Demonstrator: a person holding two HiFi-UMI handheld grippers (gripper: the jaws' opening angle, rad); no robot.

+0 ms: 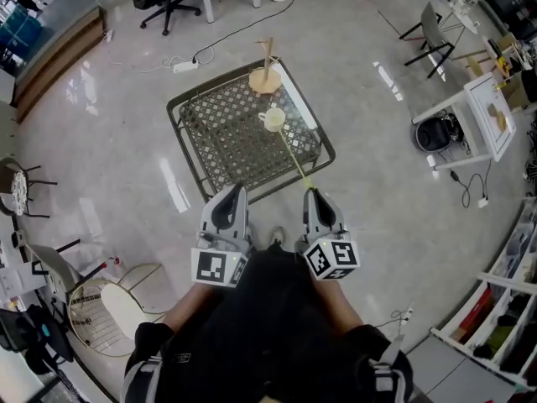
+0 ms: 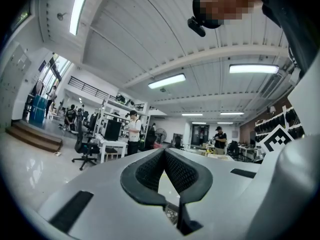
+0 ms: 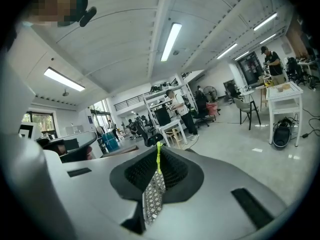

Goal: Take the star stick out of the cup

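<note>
A small cream cup (image 1: 272, 119) stands on the dark mesh table (image 1: 220, 141). A thin yellow-green star stick (image 1: 293, 159) slants from the cup toward me, and its near end sits in my right gripper (image 1: 312, 191). In the right gripper view the stick (image 3: 159, 155) is pinched upright between the shut pads of that gripper (image 3: 159, 151). Whether the stick's far end is inside the cup I cannot tell. My left gripper (image 1: 236, 190) is held beside the right one at the table's near edge. Its tips (image 2: 164, 151) meet with nothing between them.
A wooden stand (image 1: 265, 78) sits on the table behind the cup. A power strip (image 1: 185, 65) and cable lie on the floor beyond. A wire chair (image 1: 109, 305) is at lower left, a white table (image 1: 487, 116) at right, shelves (image 1: 503, 317) at lower right.
</note>
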